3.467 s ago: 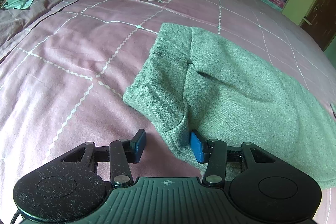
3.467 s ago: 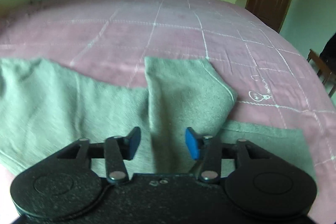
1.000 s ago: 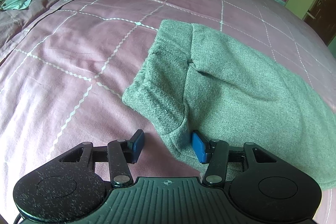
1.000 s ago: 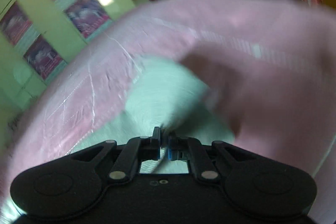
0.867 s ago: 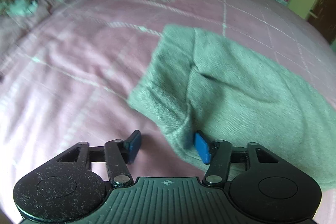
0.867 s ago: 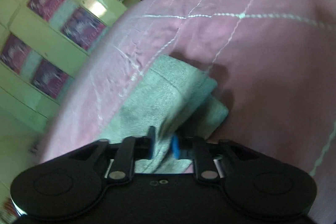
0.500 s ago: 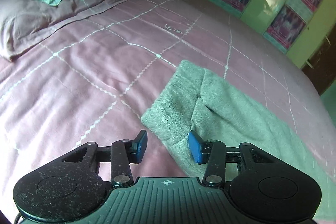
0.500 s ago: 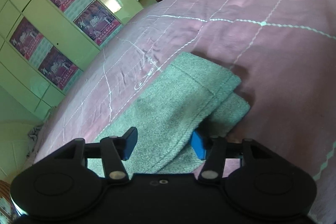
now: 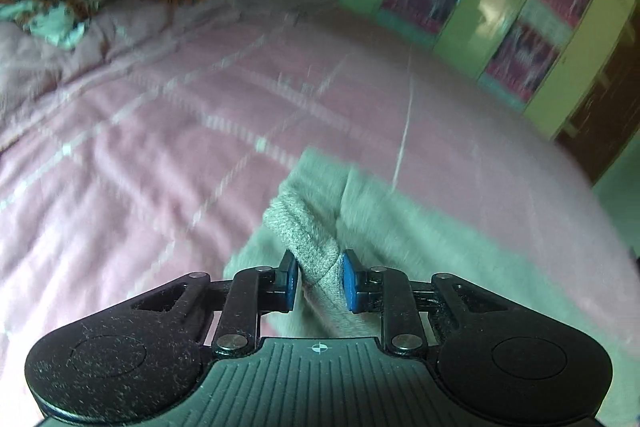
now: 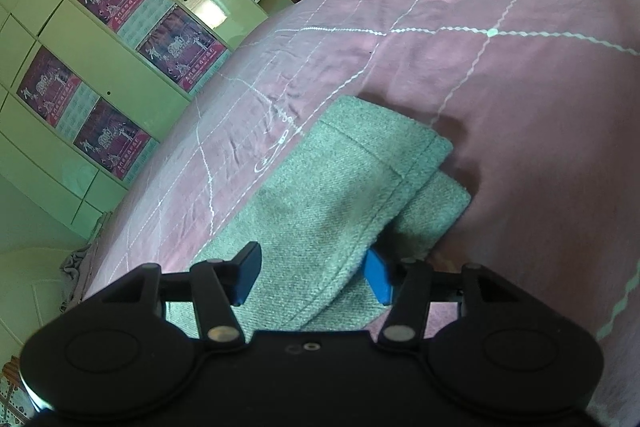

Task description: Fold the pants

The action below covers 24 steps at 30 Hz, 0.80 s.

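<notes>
The left gripper [image 9: 318, 281] has just been closing, and its jaws now pinch the thick ribbed waistband [image 9: 304, 231] of the grey pants [image 9: 420, 239], bunched up between the pads. The right gripper [image 10: 310, 277] stands apart, its jaws straddling the stitched hem edge of the pants [image 10: 340, 195] without pressing it. Beyond both tools the cloth lies flat on the pink bedspread [image 9: 160, 131], with cupboards [image 10: 100, 75] behind. The knit looks soft, light and floppy; it should drape and sag, so thick seamed edges seem the surest places to grip.
</notes>
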### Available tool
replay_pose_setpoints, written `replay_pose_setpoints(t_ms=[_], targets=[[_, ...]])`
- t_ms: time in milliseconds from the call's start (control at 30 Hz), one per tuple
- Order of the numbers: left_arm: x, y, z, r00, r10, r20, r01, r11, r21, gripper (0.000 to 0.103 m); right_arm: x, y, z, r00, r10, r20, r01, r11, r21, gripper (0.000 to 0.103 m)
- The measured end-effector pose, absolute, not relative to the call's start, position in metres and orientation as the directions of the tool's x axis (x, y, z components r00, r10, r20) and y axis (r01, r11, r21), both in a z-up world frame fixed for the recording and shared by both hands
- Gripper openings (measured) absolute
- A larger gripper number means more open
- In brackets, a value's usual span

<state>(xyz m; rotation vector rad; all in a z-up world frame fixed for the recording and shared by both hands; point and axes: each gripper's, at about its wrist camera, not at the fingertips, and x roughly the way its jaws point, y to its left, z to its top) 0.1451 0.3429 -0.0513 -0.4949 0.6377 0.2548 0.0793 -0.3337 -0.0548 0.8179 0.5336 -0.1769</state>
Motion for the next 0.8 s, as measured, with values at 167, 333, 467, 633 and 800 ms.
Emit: replay_pose_setpoints(t_ms=[167,333,467,633,800], targets=[[0.159,0.351,-0.06,0.728,0.071,-0.682,-0.373,0.876,-0.306,0.023,0.08,-0.334,-0.054,0.852,0.053,-0.52,0.354,0.675,0.648,0.053],[0.162,0.361,-0.093,0.682,0.038,-0.73,-0.411,0.846,-0.339,0.024,0.079,-0.338,-0.056,0.856,0.06,-0.513,0.353,0.656,0.667,0.053],[0.162,0.36,-0.087,0.683,0.036,-0.729,-0.396,0.857,-0.329,0.024,0.079,-0.337,-0.055,0.855,0.067,-0.514,0.348,0.66,0.665,0.053],[0.165,0.365,-0.075,0.696,0.018,-0.718,-0.367,0.868,-0.334,0.024,0.082,-0.344,-0.054,0.837,0.048,-0.544,0.386,0.653,0.652,0.005],[0.161,0.371,-0.07,0.715,0.011,-0.699,-0.36,0.863,-0.355,0.024,0.069,-0.331,-0.027,0.864,0.031,-0.502,0.329,0.719,0.612,0.004]])
